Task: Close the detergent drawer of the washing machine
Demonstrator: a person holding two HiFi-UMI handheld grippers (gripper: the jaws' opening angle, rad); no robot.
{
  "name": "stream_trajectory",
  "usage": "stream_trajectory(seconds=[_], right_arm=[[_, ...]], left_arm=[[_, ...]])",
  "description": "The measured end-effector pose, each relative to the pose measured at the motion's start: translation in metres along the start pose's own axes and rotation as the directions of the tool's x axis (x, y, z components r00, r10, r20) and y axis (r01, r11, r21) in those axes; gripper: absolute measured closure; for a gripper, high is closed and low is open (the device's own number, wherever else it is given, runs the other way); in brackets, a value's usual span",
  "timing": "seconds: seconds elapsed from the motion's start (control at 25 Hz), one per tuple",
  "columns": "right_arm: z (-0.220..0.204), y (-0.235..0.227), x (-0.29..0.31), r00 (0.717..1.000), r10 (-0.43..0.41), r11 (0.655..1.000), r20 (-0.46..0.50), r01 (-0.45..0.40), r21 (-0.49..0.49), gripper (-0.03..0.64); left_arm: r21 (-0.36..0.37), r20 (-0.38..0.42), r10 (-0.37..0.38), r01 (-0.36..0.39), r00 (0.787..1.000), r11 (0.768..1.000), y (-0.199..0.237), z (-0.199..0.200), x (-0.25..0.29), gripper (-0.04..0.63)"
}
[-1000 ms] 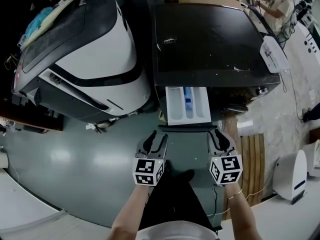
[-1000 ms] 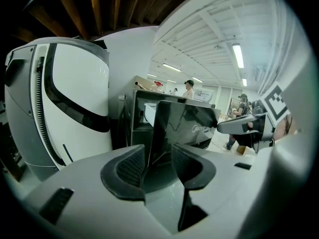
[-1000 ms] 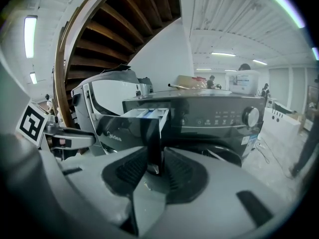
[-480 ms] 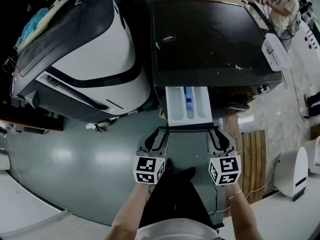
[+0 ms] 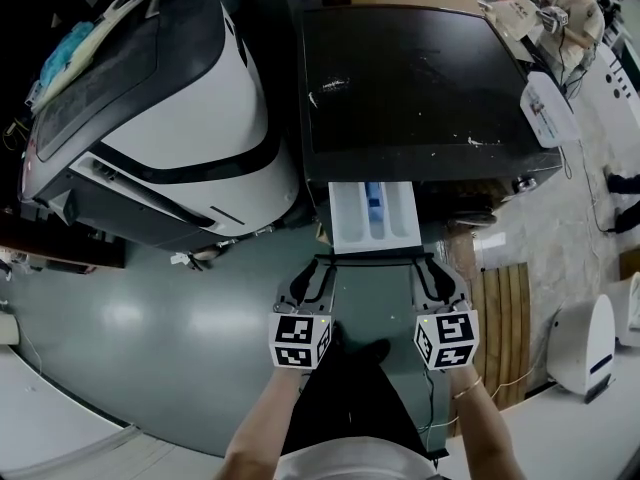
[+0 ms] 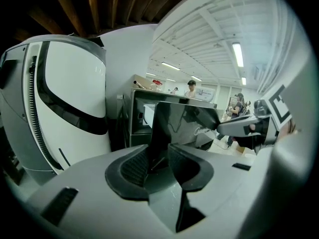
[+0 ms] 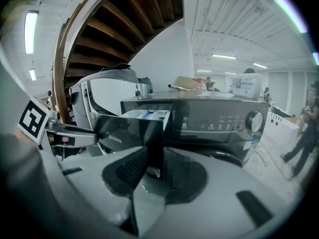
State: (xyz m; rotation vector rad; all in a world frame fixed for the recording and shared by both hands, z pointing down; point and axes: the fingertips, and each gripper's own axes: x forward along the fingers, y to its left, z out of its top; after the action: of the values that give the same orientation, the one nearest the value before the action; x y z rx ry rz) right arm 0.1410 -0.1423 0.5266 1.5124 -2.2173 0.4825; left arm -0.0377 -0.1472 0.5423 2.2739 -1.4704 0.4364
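Note:
The black washing machine has its detergent drawer pulled out, white inside with a blue compartment. The drawer's glossy dark front panel runs between my two grippers. My left gripper straddles the panel's left end. Its jaws are closing around that edge, and a thin gap still shows beside one pad. My right gripper is shut on the panel's right end, with the drawer's white tray showing just behind.
A large white and black machine stands close on the left of the washer. A slatted wooden board and a white appliance lie on the floor at the right. A person works at the far right.
Both grippers have moved slightly up to the drawer's front panel, which now lies between their jaws. The left jaws have narrowed. The drawer looks slightly further in.

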Motion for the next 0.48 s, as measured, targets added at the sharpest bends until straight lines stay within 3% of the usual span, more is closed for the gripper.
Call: stream_trajectory(seconds=[0.48], right_arm=[[0.013, -0.006, 0.017, 1.0, -0.009, 1.0, -0.005, 0.009, -0.003, 0.528]], left_arm=[[-0.014, 0.004, 0.02, -0.02, 1.0, 1.0, 0.009, 0.011, 0.015, 0.482]])
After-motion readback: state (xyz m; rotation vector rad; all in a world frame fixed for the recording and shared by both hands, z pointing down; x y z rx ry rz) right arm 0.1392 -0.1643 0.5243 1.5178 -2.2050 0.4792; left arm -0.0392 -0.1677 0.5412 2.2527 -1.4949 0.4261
